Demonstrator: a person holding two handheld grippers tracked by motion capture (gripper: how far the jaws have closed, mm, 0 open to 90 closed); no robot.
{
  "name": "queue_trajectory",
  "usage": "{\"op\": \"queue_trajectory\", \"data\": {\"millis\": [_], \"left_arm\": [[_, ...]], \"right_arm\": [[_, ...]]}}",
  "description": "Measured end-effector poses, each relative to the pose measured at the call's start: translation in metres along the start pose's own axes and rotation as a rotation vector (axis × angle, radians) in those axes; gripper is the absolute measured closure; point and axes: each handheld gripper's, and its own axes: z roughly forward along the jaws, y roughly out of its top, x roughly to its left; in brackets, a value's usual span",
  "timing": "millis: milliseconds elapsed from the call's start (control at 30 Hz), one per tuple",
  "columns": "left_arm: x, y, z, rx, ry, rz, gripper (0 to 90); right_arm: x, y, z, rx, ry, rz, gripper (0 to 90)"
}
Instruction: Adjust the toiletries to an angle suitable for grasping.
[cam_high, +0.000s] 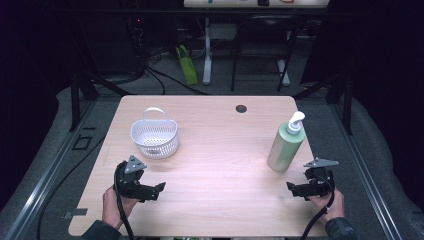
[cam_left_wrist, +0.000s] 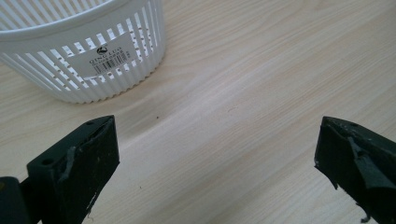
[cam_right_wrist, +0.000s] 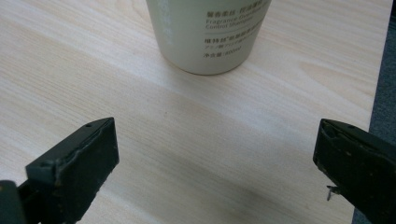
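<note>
Nothing has been grasped yet — the pump bottle (cam_high: 286, 145) and white basket (cam_high: 154, 138) stand untouched, well apart, while the left gripper (cam_high: 159, 188) and right gripper (cam_high: 290, 187) are held with jaws spread wide, empty.

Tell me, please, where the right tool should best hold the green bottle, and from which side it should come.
Probably the smooth round body of the bottle, about mid-height, not the white pump, which is narrow and uneven. The bottle stands upright just ahead of the right tool, whose jaws are open, so a level approach from the near side, one jaw on each flank, looks simplest.
</note>
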Motion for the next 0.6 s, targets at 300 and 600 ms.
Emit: {"op": "queue_trajectory", "data": {"millis": [300, 600], "left_arm": [[0.000, -0.001, -0.001, -0.011, -0.001, -0.008, 0.0], [-0.004, 0.001, 0.000, -0.019, -0.021, -0.009, 0.0]], "right_arm": [[0.003, 0.010, -0.015, -0.055, 0.011, -0.009, 0.0], [0.006, 0.021, -0.024, -0.107, 0.022, -0.021, 0.0]]}}
